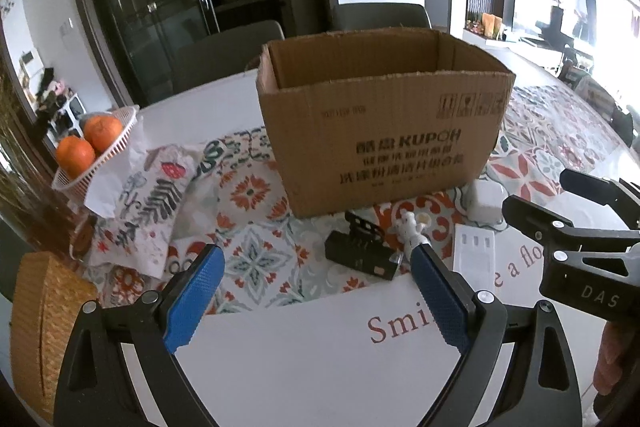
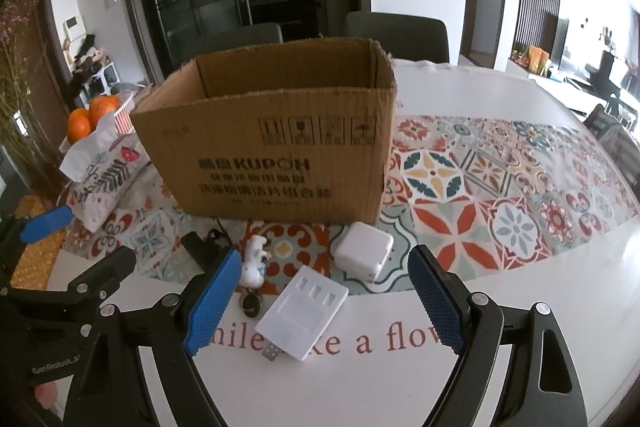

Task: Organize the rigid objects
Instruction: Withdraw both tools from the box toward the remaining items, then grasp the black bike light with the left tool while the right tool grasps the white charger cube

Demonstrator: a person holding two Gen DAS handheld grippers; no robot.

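Observation:
An open cardboard box point(image 1: 380, 131) stands on the patterned tablecloth; it also shows in the right wrist view point(image 2: 272, 151). In front of it lie a black device point(image 1: 360, 253), a small white figurine point(image 1: 410, 225) point(image 2: 255, 261), a white square charger point(image 2: 363, 251) point(image 1: 486, 201) and a flat white USB hub point(image 2: 302, 311) point(image 1: 474, 259). My left gripper point(image 1: 316, 303) is open and empty, low over the table before the black device. My right gripper point(image 2: 324, 303) is open and empty, its fingers either side of the USB hub, above it.
A white basket point(image 1: 120, 139) with oranges point(image 1: 102, 131) sits at the left beside a floral tissue pouch point(image 1: 152, 203). A woven basket point(image 1: 40, 327) is at the near left. Dark chairs point(image 1: 224, 55) stand behind the table. The right gripper's body point(image 1: 580, 247) is close to my left one.

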